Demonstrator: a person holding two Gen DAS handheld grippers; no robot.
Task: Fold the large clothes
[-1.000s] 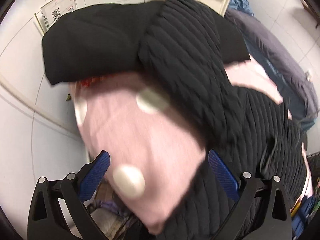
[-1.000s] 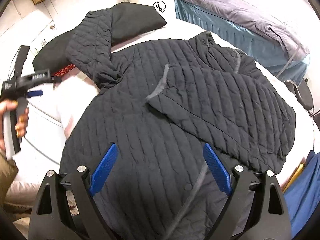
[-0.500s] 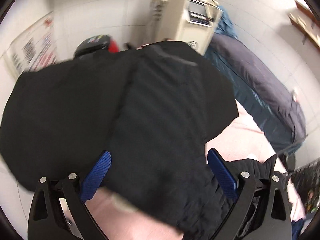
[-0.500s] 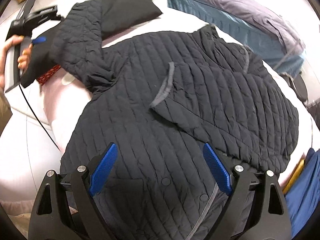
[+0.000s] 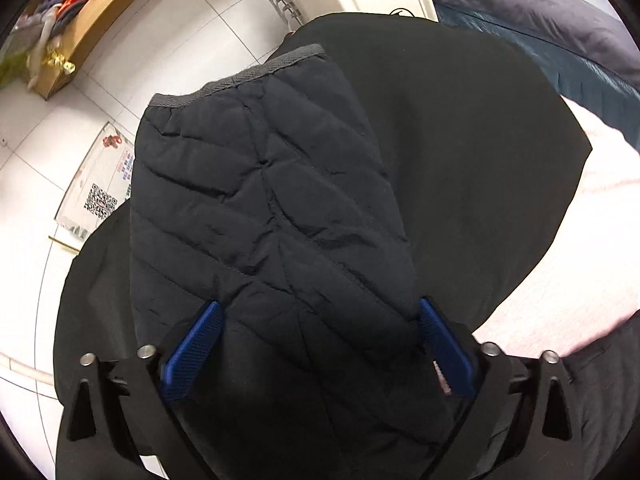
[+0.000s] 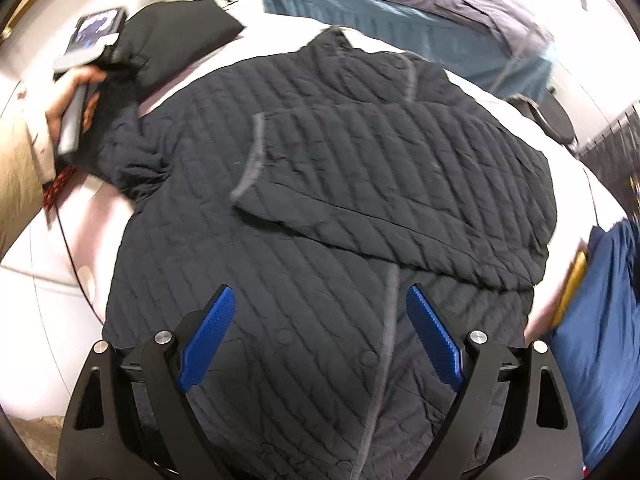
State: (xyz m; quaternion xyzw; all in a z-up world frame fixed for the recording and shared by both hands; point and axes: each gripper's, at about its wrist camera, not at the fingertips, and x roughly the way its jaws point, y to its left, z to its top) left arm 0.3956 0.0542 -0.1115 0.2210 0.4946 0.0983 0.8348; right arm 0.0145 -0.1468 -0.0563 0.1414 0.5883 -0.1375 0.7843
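1. Left gripper (image 5: pixel 318 344): blue pads spread wide and closing, with the quilted black sleeve (image 5: pixel 264 208) of the jacket lying between them. The pads flank the sleeve's edges; I see no firm pinch yet. The grey-trimmed cuff (image 5: pixel 240 74) points away from the tool.
2. Right gripper (image 6: pixel 320 334): jaws wide apart, nothing between the pads; it hangs over the lower front of the dark quilted puffer jacket (image 6: pixel 320 208), near the grey placket.
3. Jacket lies spread front-up on the pale pink bed cover (image 6: pixel 72 236). One sleeve is already folded across the chest; the other stretches out to the side, over a flat black cushion (image 5: pixel 460 152).
4. Step in hand, as I judge it: taking the outstretched sleeve to fold it inward.
5. Next move calls for a secure grip near the cuff, then carrying the sleeve across the chest without dragging the body out of line.
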